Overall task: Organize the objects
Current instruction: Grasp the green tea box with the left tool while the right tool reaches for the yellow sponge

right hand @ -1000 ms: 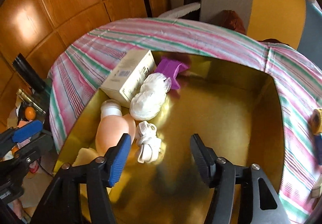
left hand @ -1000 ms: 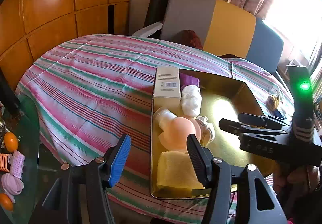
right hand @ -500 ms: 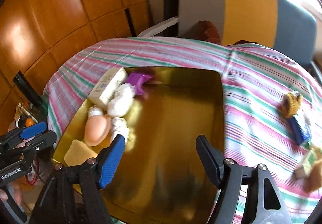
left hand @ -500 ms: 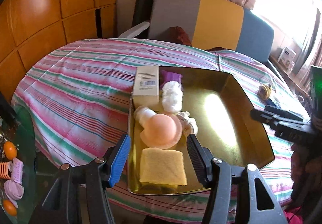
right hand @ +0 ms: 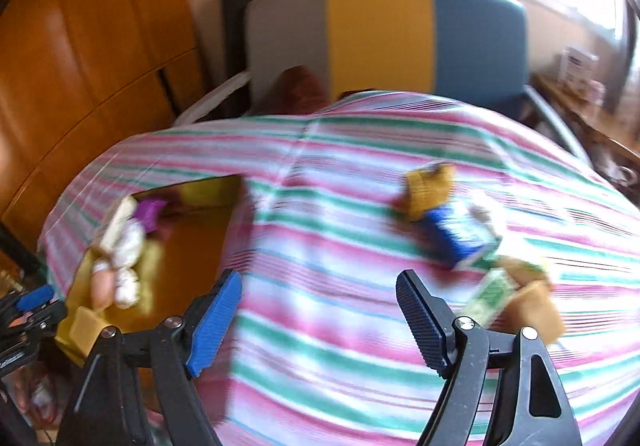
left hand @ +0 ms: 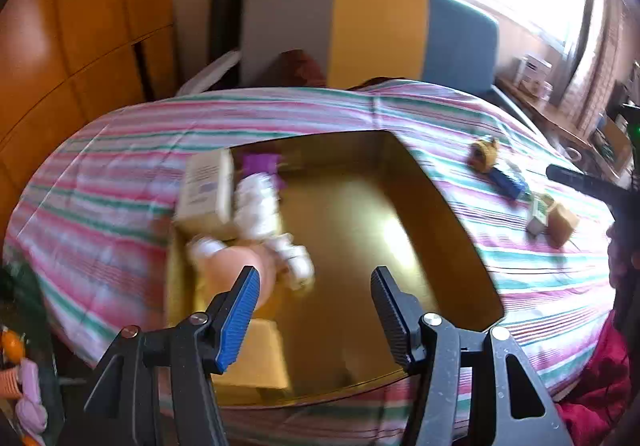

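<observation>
Left gripper (left hand: 312, 302): ribbed pads apart, empty, above glossy gold tray (left hand: 440, 205) | Right gripper (right hand: 320, 306): jaws just been opening, wide, empty, over striped cloth (right hand: 320, 346) | Blue box (right hand: 460, 234), knitted yellow item (right hand: 430, 185): on cloth, outside tray

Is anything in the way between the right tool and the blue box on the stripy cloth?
No. The right tool is open and empty, and only bare striped cloth lies between it and the blue box.
</observation>
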Available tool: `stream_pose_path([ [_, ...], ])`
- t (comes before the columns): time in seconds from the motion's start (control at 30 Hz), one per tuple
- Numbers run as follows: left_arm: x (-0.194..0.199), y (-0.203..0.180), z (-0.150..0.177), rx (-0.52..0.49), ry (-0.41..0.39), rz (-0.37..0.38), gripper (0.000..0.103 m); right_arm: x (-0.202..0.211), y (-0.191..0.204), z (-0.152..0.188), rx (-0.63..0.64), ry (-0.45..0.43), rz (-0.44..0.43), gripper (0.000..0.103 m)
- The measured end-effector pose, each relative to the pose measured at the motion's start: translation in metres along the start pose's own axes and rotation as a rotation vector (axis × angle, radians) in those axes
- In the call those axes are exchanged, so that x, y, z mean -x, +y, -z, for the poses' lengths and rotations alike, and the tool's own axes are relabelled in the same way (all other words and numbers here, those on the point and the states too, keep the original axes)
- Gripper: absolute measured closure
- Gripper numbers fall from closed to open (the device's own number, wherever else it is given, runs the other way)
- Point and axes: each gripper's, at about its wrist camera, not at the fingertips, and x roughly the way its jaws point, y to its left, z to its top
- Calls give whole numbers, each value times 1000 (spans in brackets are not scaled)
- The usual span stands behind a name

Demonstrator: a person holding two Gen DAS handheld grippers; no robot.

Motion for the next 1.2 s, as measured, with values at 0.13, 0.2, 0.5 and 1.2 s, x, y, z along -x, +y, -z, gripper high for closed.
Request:
stream_pose_path([
  [0.13, -5, -33, -11, -68, 3, 56, 44, 13, -63, -5, -90, -39, 112, 19],
  [0.2, -9, -56, -17, -110, 7, 95, 44, 15, -97, -5, -158, -53, 159, 18],
  [0.5, -34, -166, -31, -295, 50, 248, 44, 9, -224, 33, -551, -41, 259, 20],
  [1.2, -162, -325, -49, -525, 199, 333, 44, 4, -209, 25, -553, 8, 89, 17],
])
